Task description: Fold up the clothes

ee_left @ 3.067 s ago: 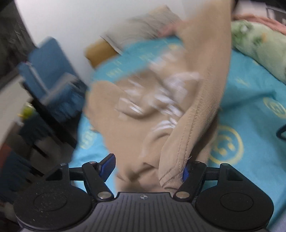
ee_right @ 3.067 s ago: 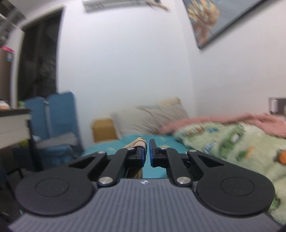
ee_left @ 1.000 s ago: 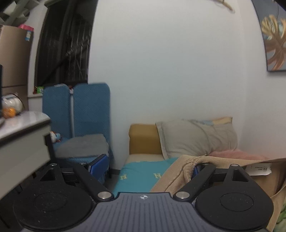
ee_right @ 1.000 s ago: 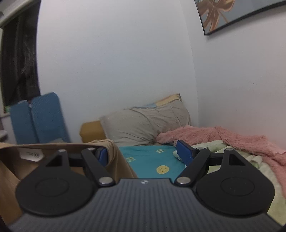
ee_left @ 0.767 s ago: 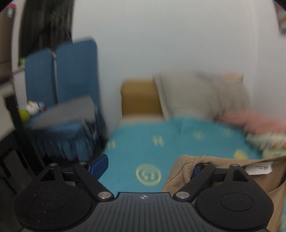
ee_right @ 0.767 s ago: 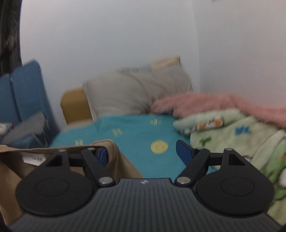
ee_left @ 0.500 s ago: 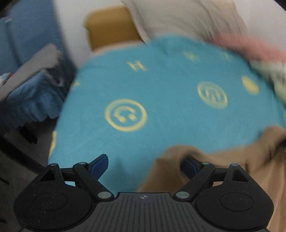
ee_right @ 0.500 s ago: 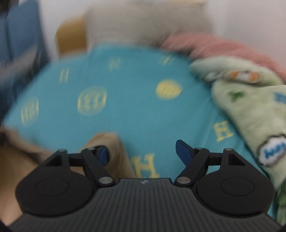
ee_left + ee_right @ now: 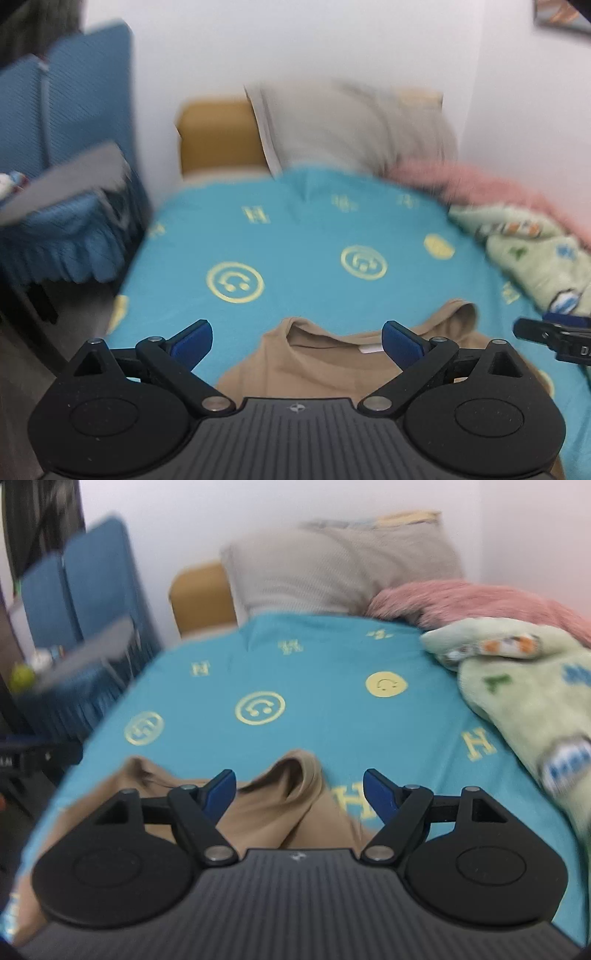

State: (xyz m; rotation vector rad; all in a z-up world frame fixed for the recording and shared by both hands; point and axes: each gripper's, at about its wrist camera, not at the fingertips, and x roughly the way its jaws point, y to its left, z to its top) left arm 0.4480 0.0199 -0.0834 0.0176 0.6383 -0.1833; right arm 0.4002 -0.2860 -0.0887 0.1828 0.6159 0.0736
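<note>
A tan garment (image 9: 332, 354) lies on the teal bed sheet (image 9: 295, 251), its neckline with a white label facing me. My left gripper (image 9: 297, 339) is open and empty just above its collar. In the right wrist view the same tan garment (image 9: 280, 801) lies bunched, one shoulder fold raised between the fingers. My right gripper (image 9: 299, 790) is open and empty over that fold. The right gripper's tip (image 9: 554, 336) also shows at the right edge of the left wrist view.
A grey pillow (image 9: 332, 572) and a tan headboard cushion (image 9: 199, 594) lie at the bed's head. A pink blanket (image 9: 480, 598) and a green printed blanket (image 9: 524, 686) are piled on the right. A blue chair (image 9: 62, 155) stands left of the bed.
Both grippers swung the garment down from the air onto the bed. It slipped off the finger each one carried it on and now lies on the sheet.
</note>
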